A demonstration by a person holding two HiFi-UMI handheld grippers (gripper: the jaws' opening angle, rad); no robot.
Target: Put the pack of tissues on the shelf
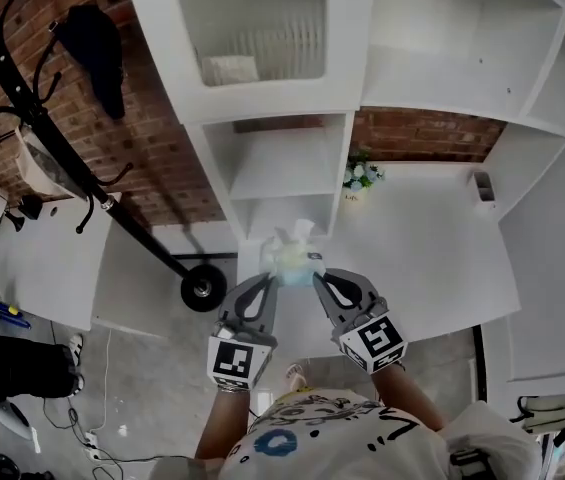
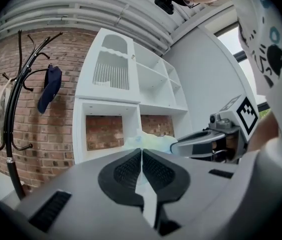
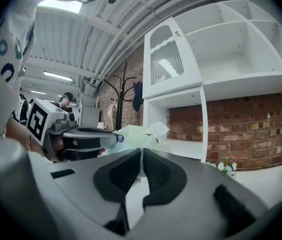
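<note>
The pack of tissues (image 1: 293, 260) is pale green and blue, with a white tissue sticking out of its top. It hangs between both grippers, in front of the white shelf unit (image 1: 284, 164). My left gripper (image 1: 272, 280) is shut on the pack's left edge and my right gripper (image 1: 319, 278) on its right edge. In the left gripper view the jaws (image 2: 141, 151) pinch the thin wrapper, with the pack (image 2: 151, 141) just beyond and the right gripper (image 2: 205, 144) opposite. In the right gripper view the gripper (image 3: 141, 151) is shut on the pack (image 3: 133, 134), facing the left gripper (image 3: 81, 136).
A black coat rack stands at the left on a round base (image 1: 202, 288), with a dark garment (image 1: 97, 48) hanging from it. A small flower pot (image 1: 360, 178) sits on the white counter (image 1: 432, 248) under the shelves. A white desk (image 1: 42, 258) is further left.
</note>
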